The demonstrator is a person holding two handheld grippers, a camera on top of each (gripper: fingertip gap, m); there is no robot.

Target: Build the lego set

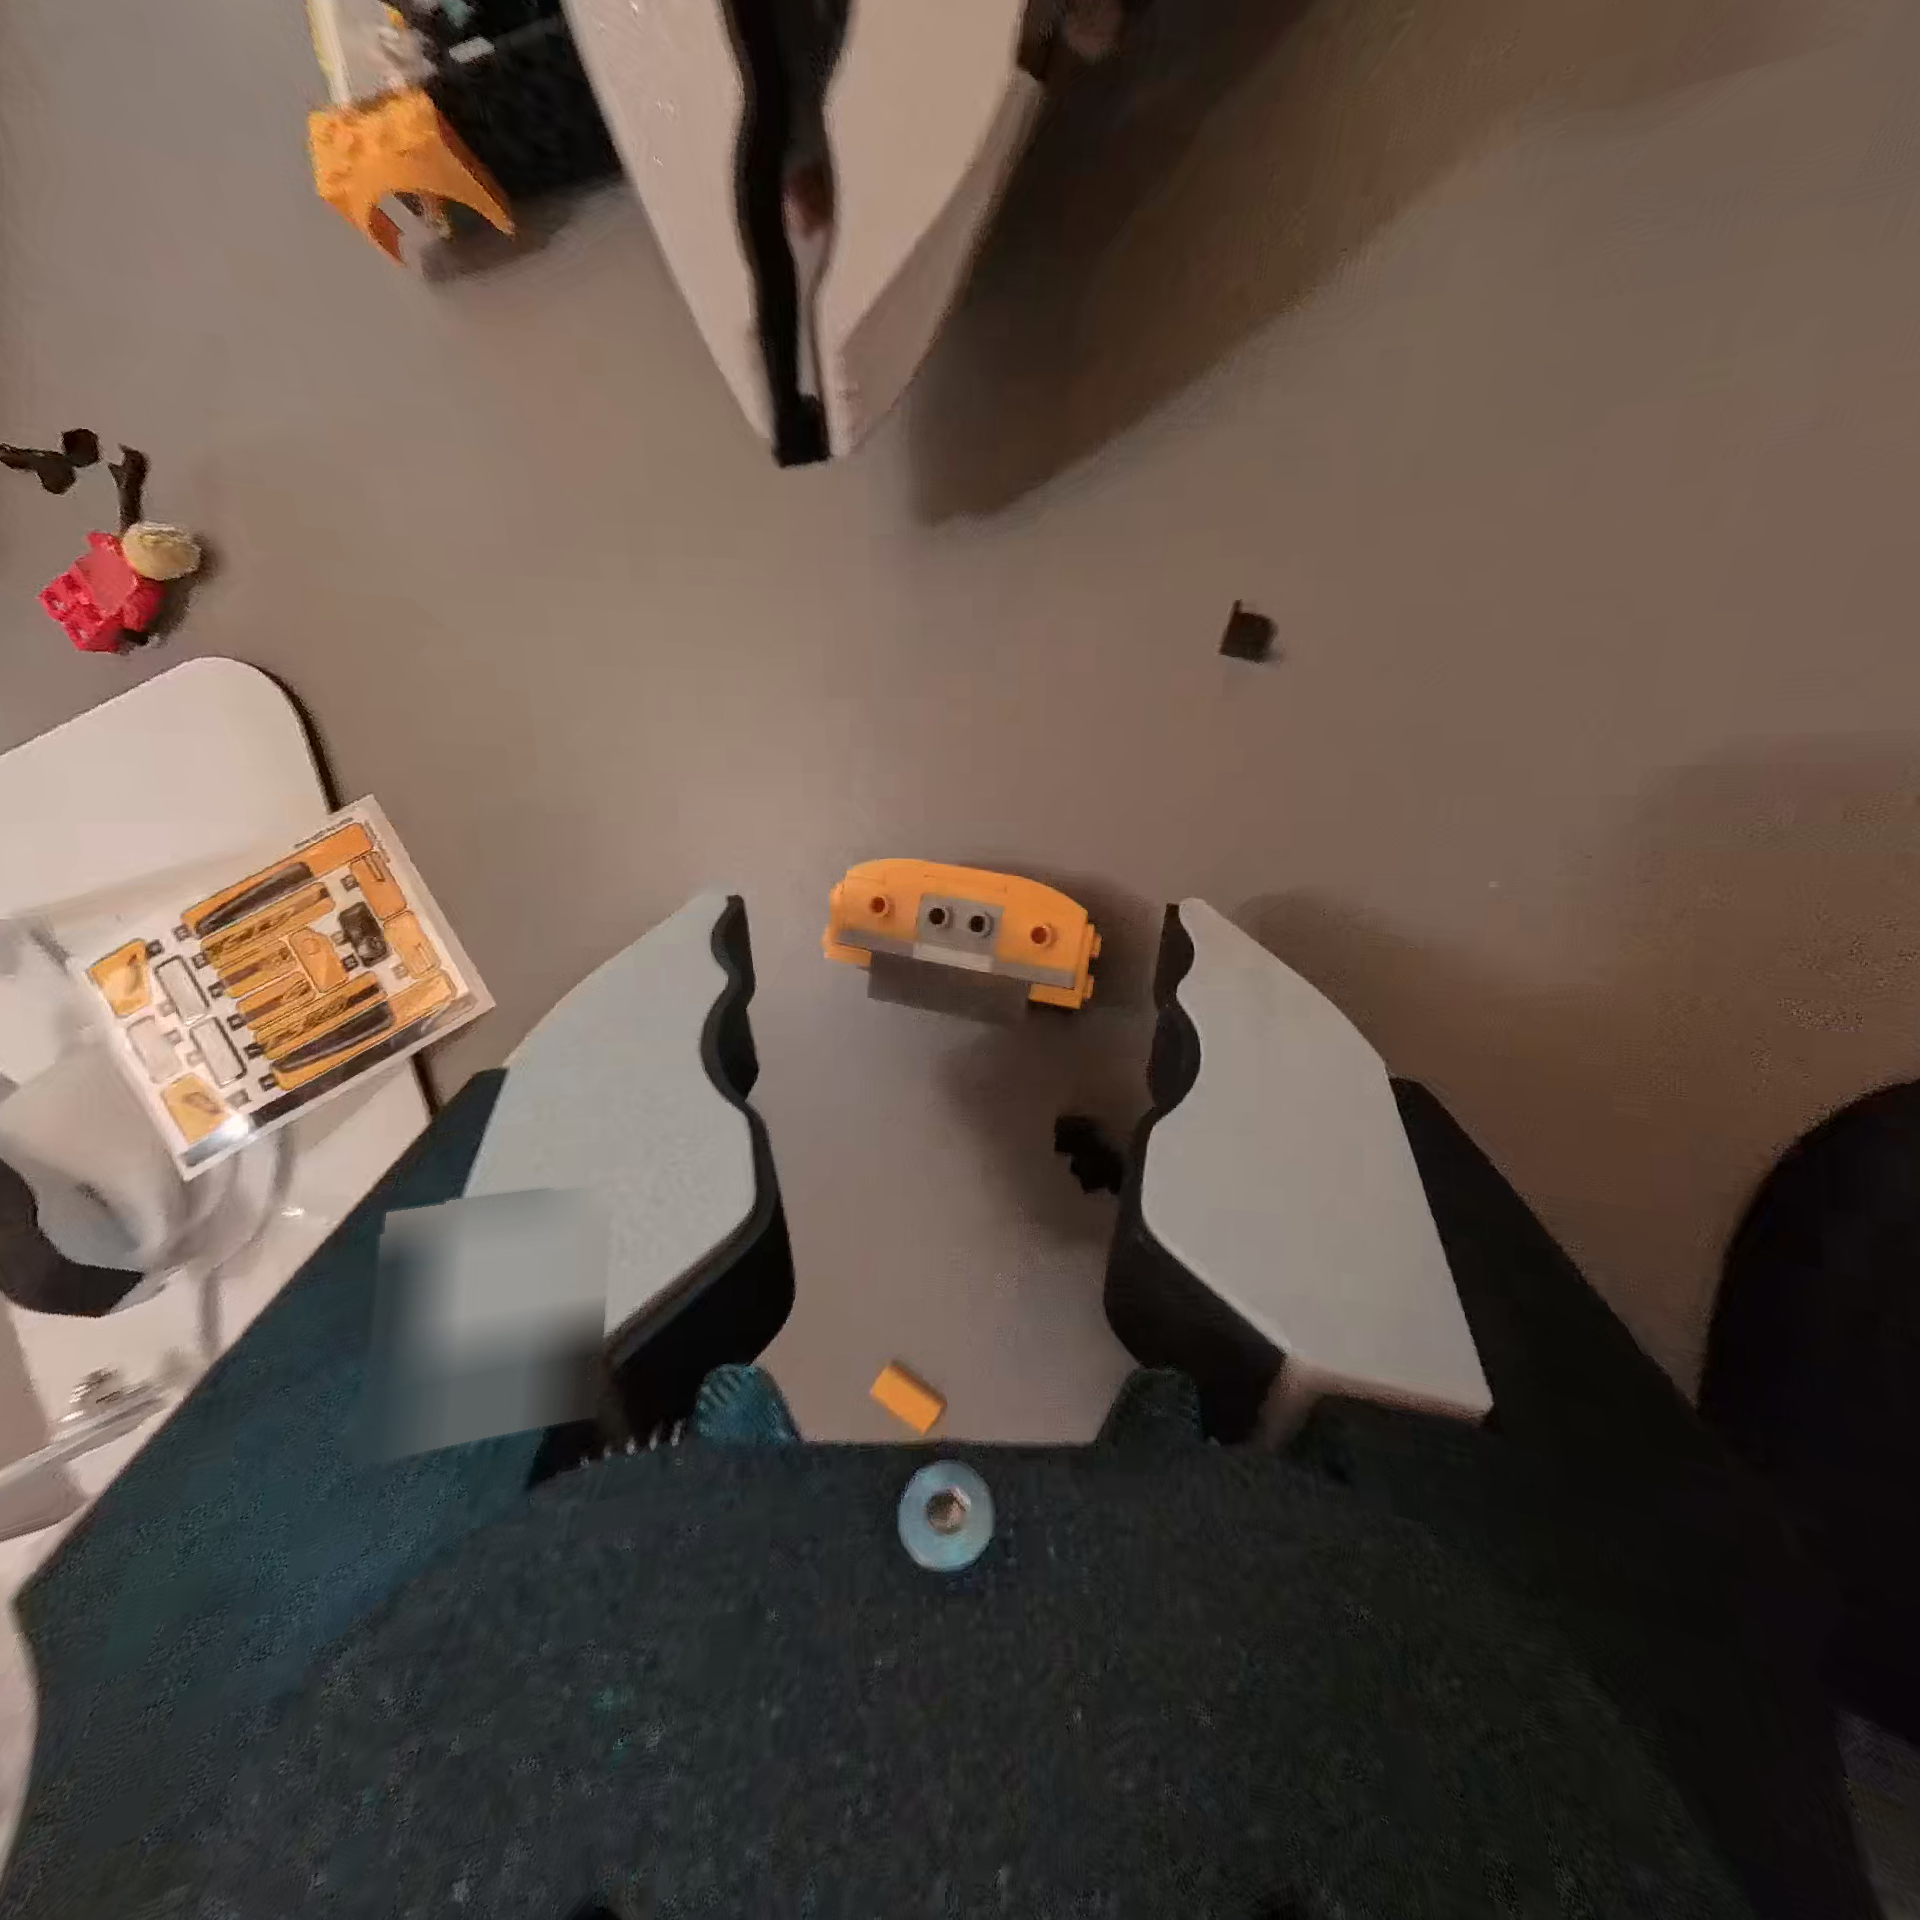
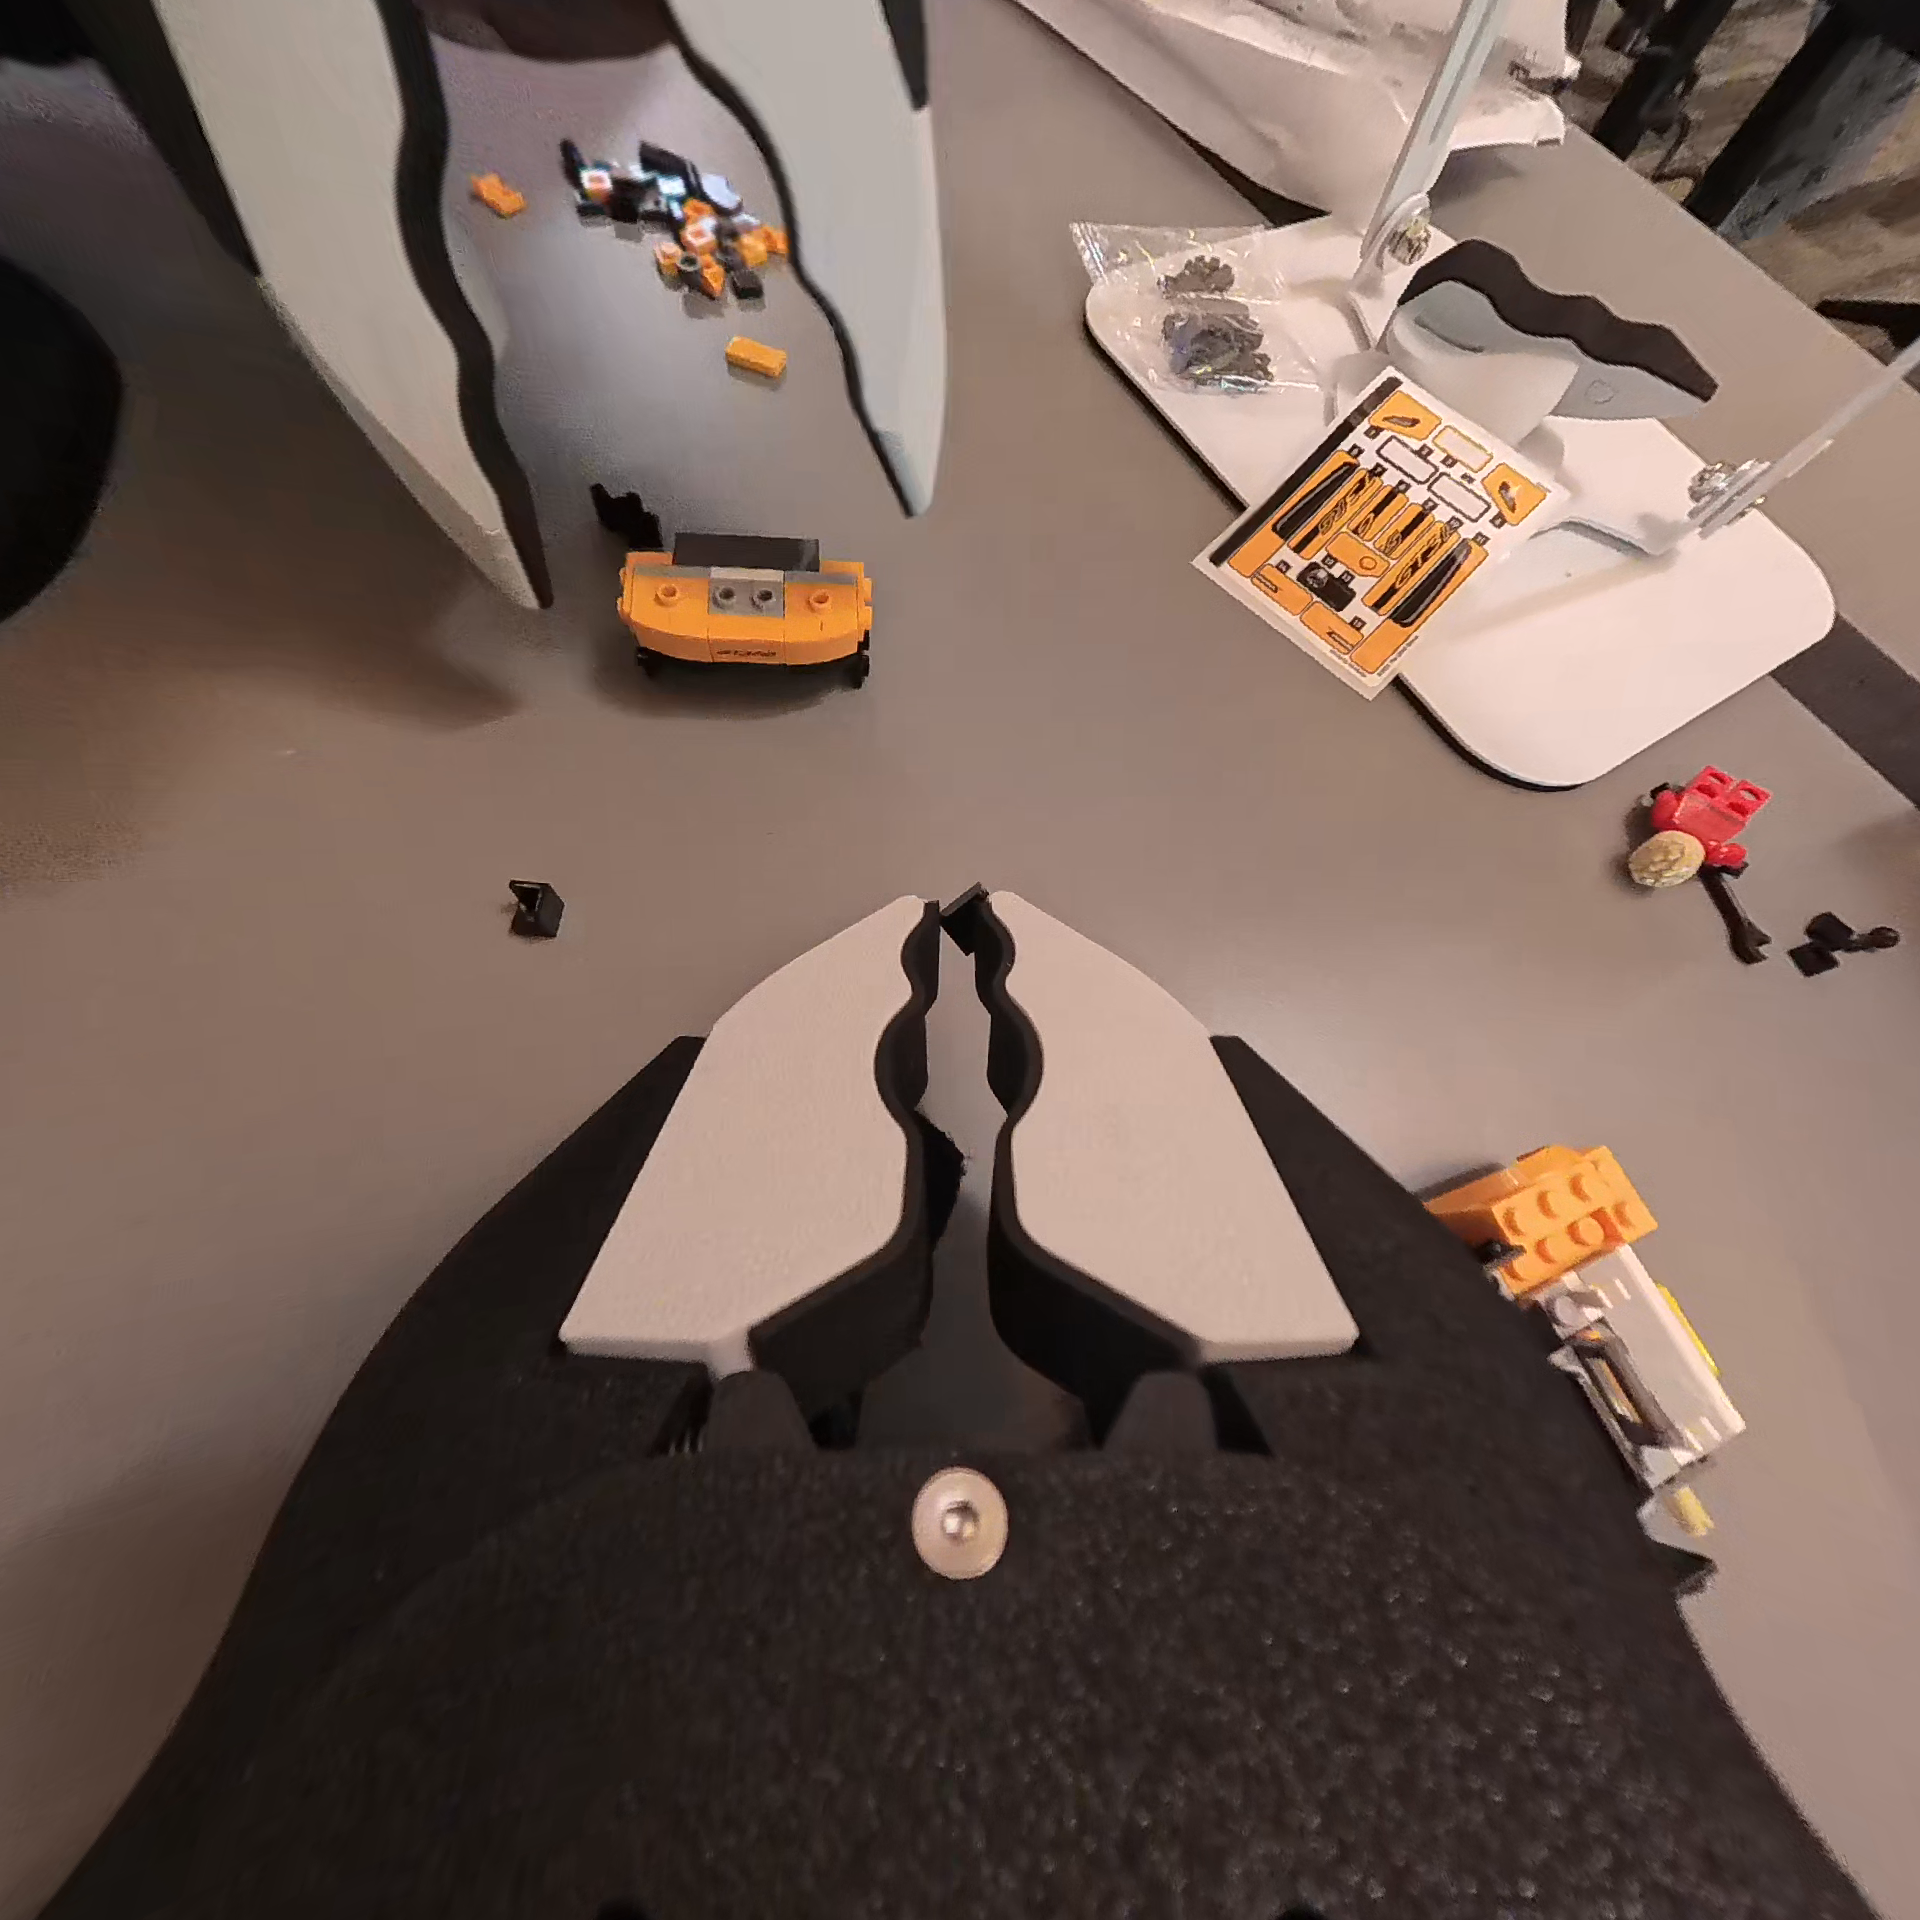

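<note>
The orange car section (image 1: 961, 940) rests on the grey tabletop (image 1: 1455, 727), just ahead of the left claw (image 1: 956, 914), whose jaws stand wide apart. Close them squarely on its two sides before pressing parts on. The right claw (image 2: 961, 909) is narrow, pinching a small black piece (image 2: 964, 914) at its tips. Only the right wrist view shows the loose parts pile (image 2: 675, 223) and that pinched piece.
</note>
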